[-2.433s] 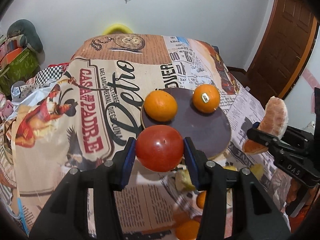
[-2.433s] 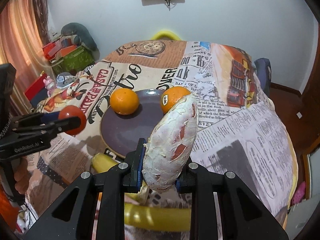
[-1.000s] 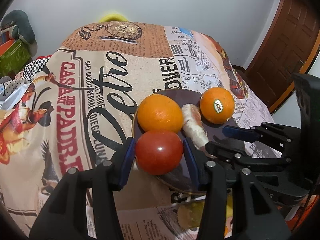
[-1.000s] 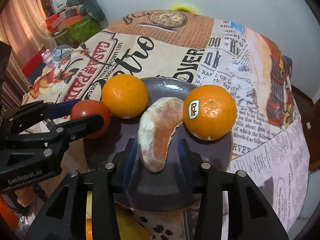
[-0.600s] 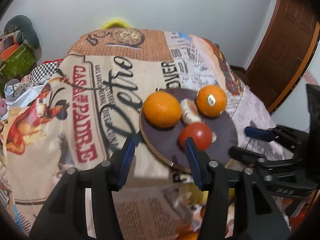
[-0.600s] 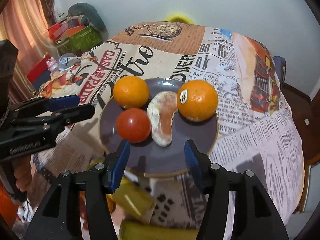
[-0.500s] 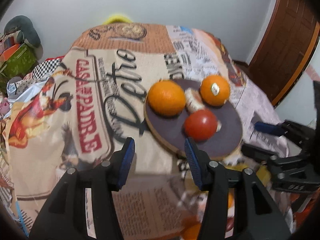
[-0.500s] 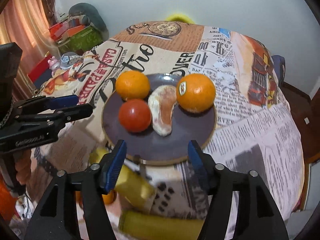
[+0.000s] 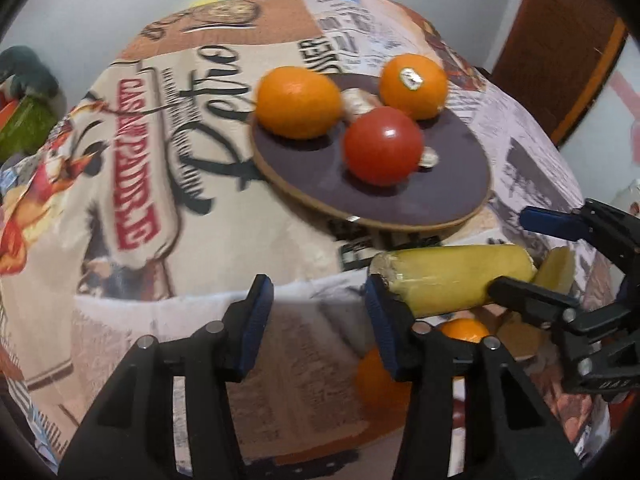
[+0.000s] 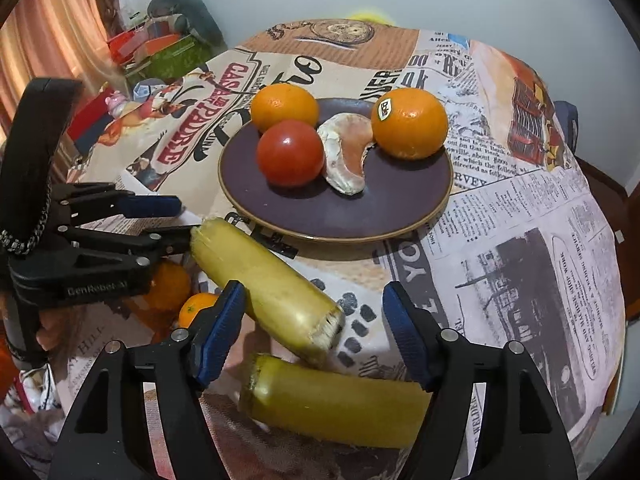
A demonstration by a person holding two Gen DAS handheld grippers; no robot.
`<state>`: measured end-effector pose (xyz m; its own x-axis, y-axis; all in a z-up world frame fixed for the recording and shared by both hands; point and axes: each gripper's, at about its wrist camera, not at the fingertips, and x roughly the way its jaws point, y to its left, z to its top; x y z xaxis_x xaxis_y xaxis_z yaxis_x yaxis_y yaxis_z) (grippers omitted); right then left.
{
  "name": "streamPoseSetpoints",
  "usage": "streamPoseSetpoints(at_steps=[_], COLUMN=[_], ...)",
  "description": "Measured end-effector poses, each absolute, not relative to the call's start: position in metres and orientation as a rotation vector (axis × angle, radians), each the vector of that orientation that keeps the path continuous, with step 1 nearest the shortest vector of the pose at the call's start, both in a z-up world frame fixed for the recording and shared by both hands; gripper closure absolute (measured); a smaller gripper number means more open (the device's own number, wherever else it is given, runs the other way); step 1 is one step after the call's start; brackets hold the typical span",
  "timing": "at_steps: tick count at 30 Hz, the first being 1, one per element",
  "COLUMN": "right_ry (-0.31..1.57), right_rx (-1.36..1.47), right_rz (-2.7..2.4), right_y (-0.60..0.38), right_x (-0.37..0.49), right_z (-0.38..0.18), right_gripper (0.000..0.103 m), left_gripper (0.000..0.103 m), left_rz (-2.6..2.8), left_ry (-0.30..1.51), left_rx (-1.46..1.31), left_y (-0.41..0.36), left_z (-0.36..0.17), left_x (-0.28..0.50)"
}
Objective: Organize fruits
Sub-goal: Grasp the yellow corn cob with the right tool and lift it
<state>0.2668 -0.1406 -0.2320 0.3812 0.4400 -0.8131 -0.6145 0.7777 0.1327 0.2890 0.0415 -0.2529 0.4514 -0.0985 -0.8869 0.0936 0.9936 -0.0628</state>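
Right wrist view: the right gripper (image 10: 314, 320) is empty, its jaws opening around the upper banana piece (image 10: 266, 288) at lower centre without pressing it — the peeled citrus segment (image 10: 348, 156) it held a second ago now lies on the plate (image 10: 336, 216). At mid left the left gripper (image 10: 180, 220), jaws closing on nothing, has likewise left its tomato (image 10: 290, 152) there. Four fruits are plated; bananas and small oranges (image 10: 196, 308) remain.
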Motion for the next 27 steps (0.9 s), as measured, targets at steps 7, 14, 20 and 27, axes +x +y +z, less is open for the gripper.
streamPoseSetpoints(at_steps=[7,14,20,27], right_ry=[0.964,1.007,0.998,1.0], right_rx=[-0.266,-0.297,-0.294,-0.309], right_rz=[0.677,0.742,0.756,0.661], right_y=[-0.152,-0.147,-0.15,-0.176], right_x=[0.271,0.281,0.28,0.275], right_z=[-0.241,-0.25,-0.251,-0.248], right_gripper=[0.029,0.023,0.029,0.049], left_gripper=[0.06,0.06,0.053,0.045], left_rz=[-0.204,-0.186,-0.157,-0.194], left_ry=[1.1,1.093,1.069,1.055], left_rx=[-0.003,-0.124,-0.104,-0.058], left_y=[0.003,0.015,0.023,-0.002], left_z=[-0.25,-0.245,-0.23,-0.219], left_x=[0.304,0.303,0.29,0.277])
